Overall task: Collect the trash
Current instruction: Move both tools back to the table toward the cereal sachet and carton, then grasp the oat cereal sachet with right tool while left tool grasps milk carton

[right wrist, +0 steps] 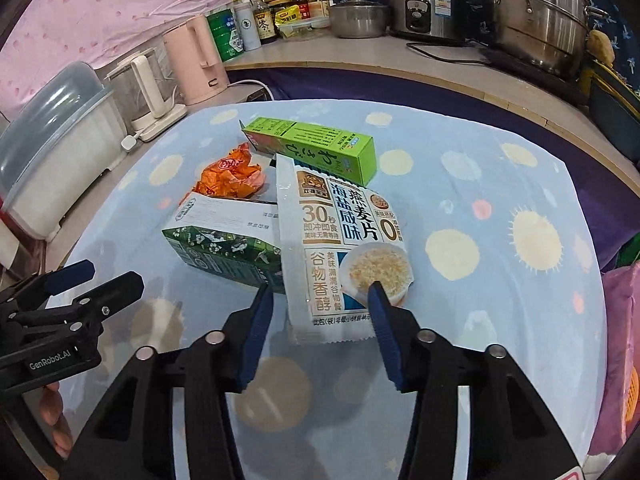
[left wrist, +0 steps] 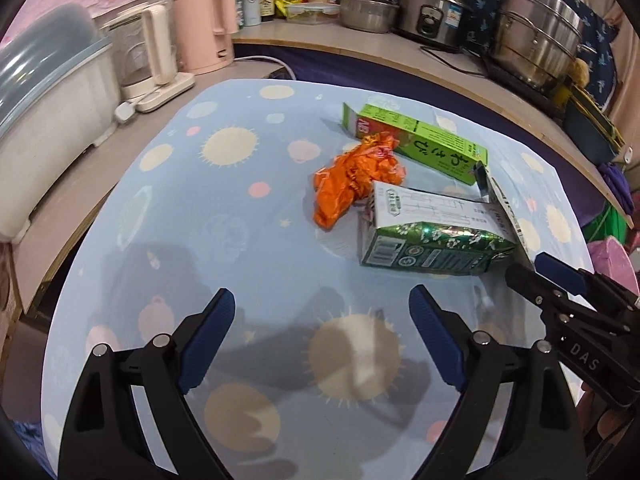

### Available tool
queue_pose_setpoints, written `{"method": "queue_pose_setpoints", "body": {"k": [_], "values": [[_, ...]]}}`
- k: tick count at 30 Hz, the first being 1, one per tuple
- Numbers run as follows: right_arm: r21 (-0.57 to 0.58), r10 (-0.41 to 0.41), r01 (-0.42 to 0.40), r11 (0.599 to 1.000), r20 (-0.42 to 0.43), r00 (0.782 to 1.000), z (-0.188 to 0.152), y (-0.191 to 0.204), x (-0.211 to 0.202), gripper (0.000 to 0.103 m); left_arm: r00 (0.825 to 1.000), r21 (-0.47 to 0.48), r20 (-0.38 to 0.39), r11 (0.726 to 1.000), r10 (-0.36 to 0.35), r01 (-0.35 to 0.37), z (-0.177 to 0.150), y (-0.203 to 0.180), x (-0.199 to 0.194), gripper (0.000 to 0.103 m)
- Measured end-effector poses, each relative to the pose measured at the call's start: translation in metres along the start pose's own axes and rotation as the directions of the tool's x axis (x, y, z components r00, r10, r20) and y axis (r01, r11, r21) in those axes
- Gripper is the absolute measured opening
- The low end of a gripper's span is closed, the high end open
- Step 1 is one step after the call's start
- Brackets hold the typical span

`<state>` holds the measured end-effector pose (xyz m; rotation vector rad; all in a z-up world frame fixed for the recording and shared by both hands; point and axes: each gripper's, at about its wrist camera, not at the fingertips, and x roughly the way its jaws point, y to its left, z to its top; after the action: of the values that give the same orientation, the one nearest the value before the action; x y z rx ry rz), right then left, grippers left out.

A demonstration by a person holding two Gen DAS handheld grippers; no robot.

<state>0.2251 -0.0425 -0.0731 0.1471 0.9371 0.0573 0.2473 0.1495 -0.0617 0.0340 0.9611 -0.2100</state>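
Trash lies on a light blue patterned cloth (left wrist: 240, 208): a crumpled orange wrapper (left wrist: 352, 180) (right wrist: 232, 176), a long green box (left wrist: 420, 140) (right wrist: 316, 146), a green and white carton (left wrist: 428, 236) (right wrist: 228, 240) on its side, and a white oat-flake packet (right wrist: 344, 248) leaning on the carton. My left gripper (left wrist: 322, 316) is open and empty above bare cloth, short of the carton. My right gripper (right wrist: 320, 300) is open, its fingers on either side of the packet's near end, not closed on it. It shows at the right edge of the left wrist view (left wrist: 540, 276).
A white lidded bin (left wrist: 44, 120), a kettle (left wrist: 148, 64) and a pink flask (left wrist: 204, 24) stand on the left counter. Bottles, a rice cooker (left wrist: 432, 8) and steel pots (left wrist: 540, 36) line the back counter. A pink bag (right wrist: 624, 360) sits at the right.
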Motion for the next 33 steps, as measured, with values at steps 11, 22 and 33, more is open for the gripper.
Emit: {"method": "queue_pose_setpoints", "body": {"k": [11, 22, 33], "values": [[0.086, -0.001, -0.002, 0.996, 0.044, 0.999, -0.002, -0.029, -0.028, 0.005, 0.994, 0.083, 0.049, 0.992, -0.100, 0.096, 0.027, -0.016, 0.037, 0.085], [0.159, -0.024, 0.009, 0.987, 0.089, 0.996, -0.009, -0.058, -0.065, 0.005, 0.963, 0.146, 0.027, 0.954, -0.270, 0.263, 0.014, -0.061, 0.027, 0.074], [0.154, 0.003, -0.020, 0.988, 0.110, 0.994, 0.006, -0.070, -0.068, 0.005, 0.994, 0.001, 0.047, 0.995, -0.102, 0.102, 0.053, -0.046, 0.010, 0.087]]}}
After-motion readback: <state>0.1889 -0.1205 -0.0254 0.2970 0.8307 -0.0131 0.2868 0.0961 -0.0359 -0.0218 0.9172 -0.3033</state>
